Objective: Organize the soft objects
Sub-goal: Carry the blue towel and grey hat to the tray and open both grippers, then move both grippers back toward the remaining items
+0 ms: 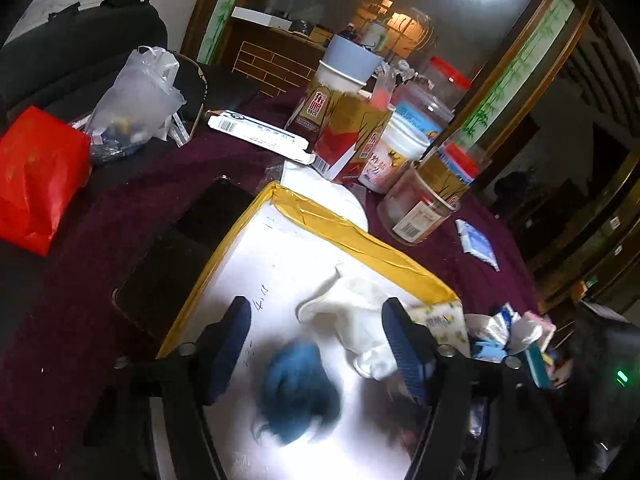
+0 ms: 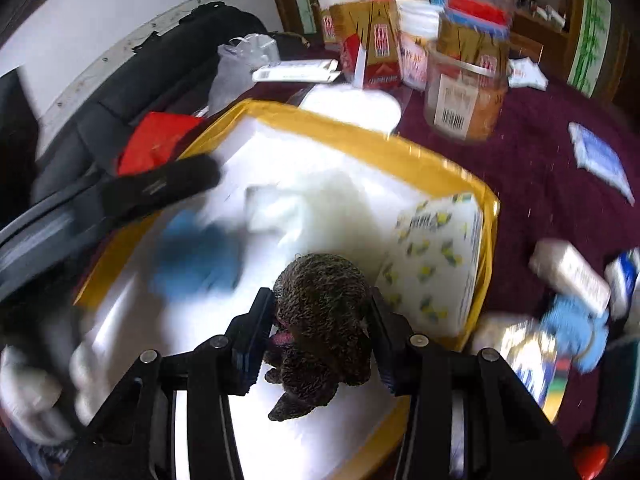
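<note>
Two grippers over the white box (image 1: 280, 248): left gripper (image 1: 318, 344) has jaws spread, blue fuzzy thing (image 1: 300, 396) loose between them; right gripper (image 2: 320, 344) pinches a brown plush toy (image 2: 324, 328).

Inside the white box (image 1: 280, 248) the floor toward its far left corner is bare; a blue ball (image 1: 300, 392), white cloth (image 1: 356, 312) and tissue pack (image 2: 436, 264) crowd the rest, and jars (image 1: 424, 200) and cartons (image 1: 352, 140) wall the desk (image 1: 80, 320) just beyond
</note>
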